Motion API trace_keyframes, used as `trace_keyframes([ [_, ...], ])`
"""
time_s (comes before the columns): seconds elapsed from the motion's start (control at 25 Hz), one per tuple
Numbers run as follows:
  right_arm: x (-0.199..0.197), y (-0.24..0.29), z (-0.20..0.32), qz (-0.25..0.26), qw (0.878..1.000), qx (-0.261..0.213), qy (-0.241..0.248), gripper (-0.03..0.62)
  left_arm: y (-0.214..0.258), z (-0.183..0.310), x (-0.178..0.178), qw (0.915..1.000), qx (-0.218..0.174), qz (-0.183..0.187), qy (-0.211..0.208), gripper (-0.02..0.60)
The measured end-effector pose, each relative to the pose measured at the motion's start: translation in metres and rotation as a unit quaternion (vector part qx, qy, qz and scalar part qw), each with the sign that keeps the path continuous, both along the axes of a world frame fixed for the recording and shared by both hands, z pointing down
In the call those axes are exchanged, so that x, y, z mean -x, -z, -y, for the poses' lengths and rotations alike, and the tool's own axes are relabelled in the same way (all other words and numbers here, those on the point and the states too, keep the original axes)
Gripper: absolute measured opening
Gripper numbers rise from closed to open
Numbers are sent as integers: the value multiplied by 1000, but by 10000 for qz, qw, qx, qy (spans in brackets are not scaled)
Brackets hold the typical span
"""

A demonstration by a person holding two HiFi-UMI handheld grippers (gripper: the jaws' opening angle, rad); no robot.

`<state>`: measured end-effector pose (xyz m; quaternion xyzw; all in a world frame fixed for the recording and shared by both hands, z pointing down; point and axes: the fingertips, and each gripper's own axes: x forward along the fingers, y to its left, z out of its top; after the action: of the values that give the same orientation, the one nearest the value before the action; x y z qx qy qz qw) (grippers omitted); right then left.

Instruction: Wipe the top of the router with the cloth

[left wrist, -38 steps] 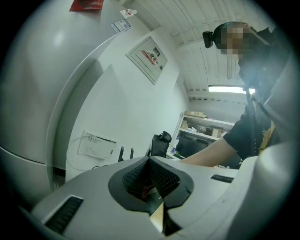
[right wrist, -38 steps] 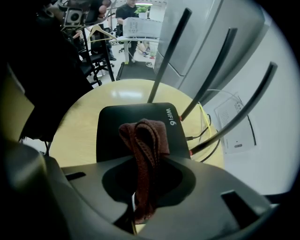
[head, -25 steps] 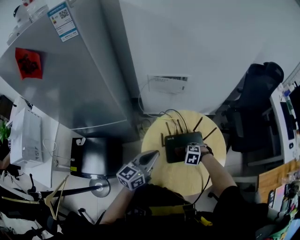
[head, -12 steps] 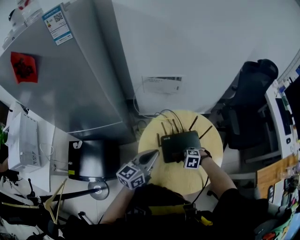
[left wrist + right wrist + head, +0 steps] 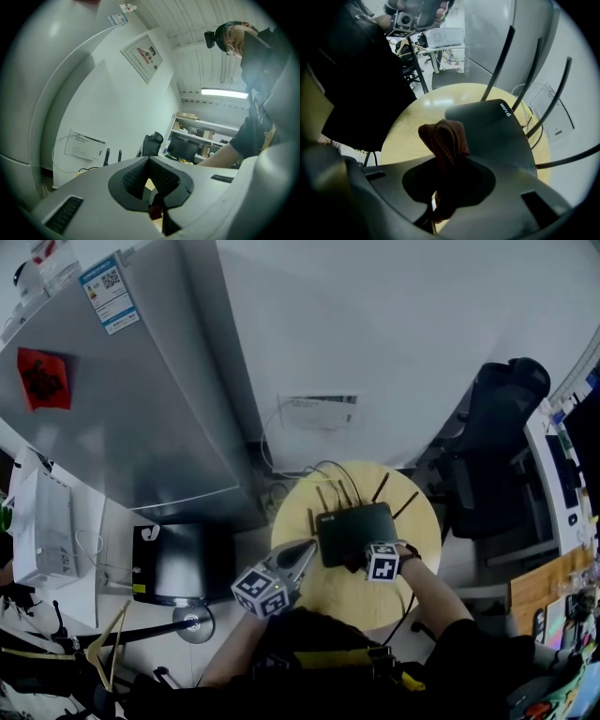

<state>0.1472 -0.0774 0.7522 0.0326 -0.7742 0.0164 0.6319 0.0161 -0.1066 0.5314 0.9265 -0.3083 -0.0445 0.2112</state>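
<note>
Here the right tongs point(image 5: 449, 164) are clamped on a reddish-brown cloth point(image 5: 444, 138), which bunches up out of them in a folded wad. The wad sits at the near edge of the black router point(image 5: 487, 133), over its glossy top by the corner. Whether the cloth actually presses on the surface cannot be made out. The router lies flat on the round yellow desk point(image 5: 417, 126), near the far rim, with its thin antennas point(image 5: 497, 63) standing up along the back edge (they lean a little outward). Dark cables point(image 5: 323, 470) trail from behind it toward a white wall box point(image 5: 319, 411).

The left tongs point(image 5: 150, 161) are closed together with nothing between them. They are held off to the left, just beside the desk's near-left edge and apart from the router, with their tips pointed toward it.

In the head view the person's right forearm point(image 5: 436, 601) reaches in from below. A tall grey fridge point(image 5: 141, 399) stands to the left of the desk, and a black office chair point(image 5: 502, 418) stands to the right.
</note>
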Motion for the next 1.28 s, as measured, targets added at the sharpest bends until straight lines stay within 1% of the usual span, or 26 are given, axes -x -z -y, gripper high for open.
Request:
trace_keyframes([
  [0.12, -3, 0, -3, -41, 10000, 55, 54, 64, 1, 2, -2, 10000, -13, -4, -3, -2],
  [0.2, -7, -3, -7, -83, 9997, 219, 116, 64, 1, 2, -4, 10000, -19, 18, -26, -2],
  [0.24, -11, -7, -12, -119, 9989, 430, 143, 64, 2, 2, -5, 10000, -20, 25, -35, -2],
  [0.32, -22, -14, -29, -197, 9939, 1066, 220, 64, 2, 2, -5, 10000, -17, 35, -30, -2],
  [0.36, -24, -11, -31, -155, 9919, 1233, 273, 64, 2, 3, -5, 10000, -17, 40, -16, -2],
  [0.4, -23, -4, -22, -19, 9936, 1086, 298, 64, 1, 3, -3, 10000, -17, 47, 4, -2],
  [0.44, -19, 7, -2, 185, 9976, 609, 275, 63, 1, 3, -2, 10000, -16, 53, 27, -2],
  [0.48, -16, 21, 23, 381, 9990, -103, 232, 63, 0, 3, 0, 10000, -10, 61, 50, -2],
  [0.52, -14, 34, 50, 479, 9942, -938, 220, 63, -1, 3, 1, 9999, 3, 70, 72, -2],
  [0.56, -15, 45, 73, 424, 9827, -1778, 283, 63, -2, 3, 2, 9999, 20, 83, 94, -2],
  [0.6, -19, 51, 91, 235, 9674, -2488, 417, 63, -3, 2, 3, 9999, 40, 97, 116, -2],
  [0.64, -23, 52, 103, 10, 9536, -2957, 565, 63, -4, 1, 5, 9998, 63, 111, 141, -2],
  [0.68, -25, 50, 110, -156, 9455, -3186, 661, 63, -5, 0, 6, 9997, 86, 126, 169, -2],
  [0.72, -26, 46, 115, -244, 9424, -3264, 686, 63, -6, 0, 8, 9996, 108, 143, 202, -2],
  [0.84, -23, 41, 130, -330, 9384, -3384, 620, 63, -8, -1, 15, 9991, 150, 195, 338, -2],
  [0.92, -16, 42, 140, -321, 9369, -3444, 505, 63, -12, -2, 22, 9985, 183, 233, 458, -2],
  [1.04, -19, 34, 159, -457, 9360, -3479, 260, 63, -18, -2, 34, 9974, 210, 305, 613, -2],
  [1.08, -22, 30, 162, -523, 9389, -3396, 210, 63, -19, -3, 37, 9971, 203, 327, 649, -2],
  [1.16, -27, 17, 160, -608, 9498, -3066, 118, 63, -21, -3, 43, 9964, 229, 360, 733, -2],
  [1.24, -31, 7, 155, -565, 9617, -2680, -83, 63, -23, -4, 47, 9957, 258, 379, 799, -2],
  [1.28, -33, 5, 153, -497, 9656, -2541, -228, 63, -23, -3, 48, 9957, 260, 378, 810, -2],
])
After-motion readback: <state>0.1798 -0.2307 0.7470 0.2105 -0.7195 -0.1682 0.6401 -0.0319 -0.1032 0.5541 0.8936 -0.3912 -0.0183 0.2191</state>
